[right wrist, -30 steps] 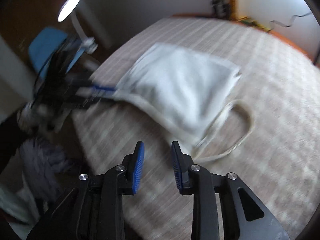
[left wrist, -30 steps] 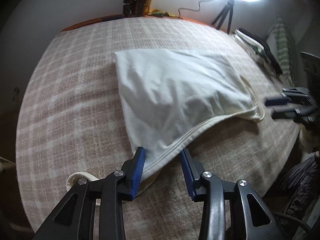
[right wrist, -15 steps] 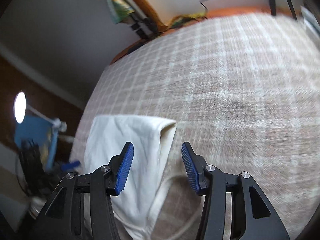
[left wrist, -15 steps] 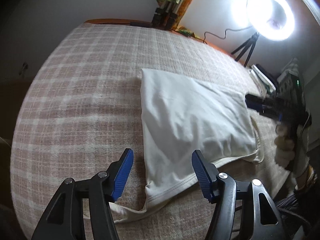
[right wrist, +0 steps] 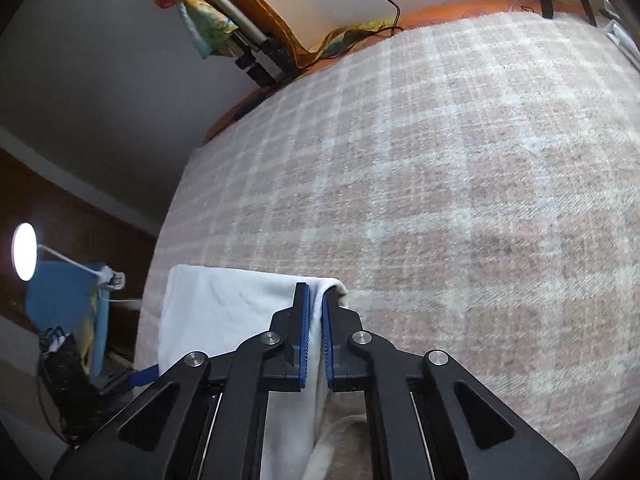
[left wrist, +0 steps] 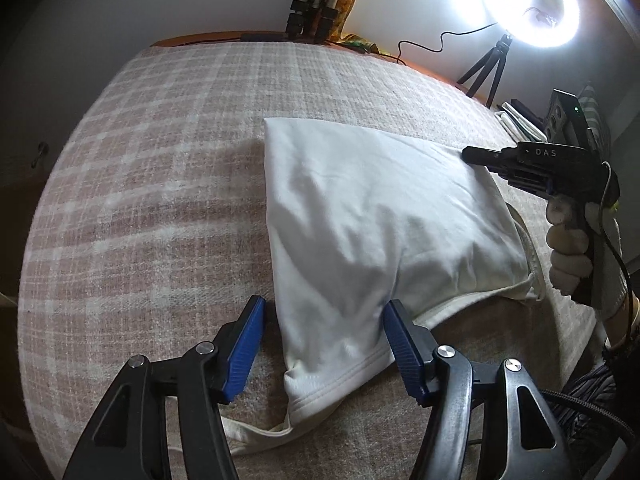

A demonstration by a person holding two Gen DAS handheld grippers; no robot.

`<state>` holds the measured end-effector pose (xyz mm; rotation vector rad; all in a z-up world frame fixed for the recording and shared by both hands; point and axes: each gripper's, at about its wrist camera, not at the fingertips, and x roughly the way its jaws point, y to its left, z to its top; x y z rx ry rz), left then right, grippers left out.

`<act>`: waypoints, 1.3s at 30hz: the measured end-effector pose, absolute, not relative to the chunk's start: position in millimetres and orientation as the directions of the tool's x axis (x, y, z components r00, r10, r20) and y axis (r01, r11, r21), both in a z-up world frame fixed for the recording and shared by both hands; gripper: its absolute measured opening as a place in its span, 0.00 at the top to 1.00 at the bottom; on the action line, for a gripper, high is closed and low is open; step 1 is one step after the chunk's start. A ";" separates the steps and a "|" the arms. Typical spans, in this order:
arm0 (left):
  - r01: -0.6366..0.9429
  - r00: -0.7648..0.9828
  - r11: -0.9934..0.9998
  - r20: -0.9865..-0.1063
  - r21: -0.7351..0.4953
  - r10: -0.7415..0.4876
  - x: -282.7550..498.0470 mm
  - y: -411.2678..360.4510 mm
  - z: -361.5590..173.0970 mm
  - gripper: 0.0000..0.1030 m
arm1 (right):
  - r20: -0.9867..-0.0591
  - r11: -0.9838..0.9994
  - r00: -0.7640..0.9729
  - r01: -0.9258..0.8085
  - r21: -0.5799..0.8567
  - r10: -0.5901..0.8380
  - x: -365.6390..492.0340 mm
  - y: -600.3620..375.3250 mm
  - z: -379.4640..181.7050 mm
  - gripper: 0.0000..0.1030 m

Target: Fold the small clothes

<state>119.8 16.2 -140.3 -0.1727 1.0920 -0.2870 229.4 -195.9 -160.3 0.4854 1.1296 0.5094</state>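
A small white garment (left wrist: 372, 216) with thin straps lies folded on the checked blanket (left wrist: 160, 184). My left gripper (left wrist: 322, 316) is open, its blue pads on either side of the garment's near corner. My right gripper (right wrist: 318, 298) is shut on the garment's folded edge (right wrist: 224, 308); in the left wrist view the right gripper (left wrist: 468, 155) grips the far right corner. A strap (left wrist: 256, 436) trails under the left gripper.
A lit ring light on a tripod (left wrist: 528, 0) stands at the far right. Books and boxes (left wrist: 524, 120) lie at the blanket's right edge. A desk lamp (right wrist: 24, 256) and blue chair (right wrist: 64, 300) stand left of the bed.
My right gripper has moved in and shut on the garment's far right corner. My left gripper has come forward so its open pads straddle the near corner.
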 end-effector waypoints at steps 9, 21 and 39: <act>0.038 0.454 0.916 -0.810 -0.400 -0.372 129.5 45.1 -139.8 0.35 | -0.705 0.782 0.355 -0.147 0.606 0.614 215.0 -213.0 -141.5 0.56; 0.020 0.436 0.857 -0.767 -0.516 -0.471 142.3 42.0 -146.0 0.32 | -0.641 0.681 0.243 -0.152 0.716 0.728 188.1 -220.1 -166.3 0.55; 0.064 0.488 0.911 -0.783 -0.408 -0.386 145.4 18.4 -127.3 0.89 | -0.640 0.700 0.293 -0.201 0.685 0.710 176.0 -189.5 -149.0 0.93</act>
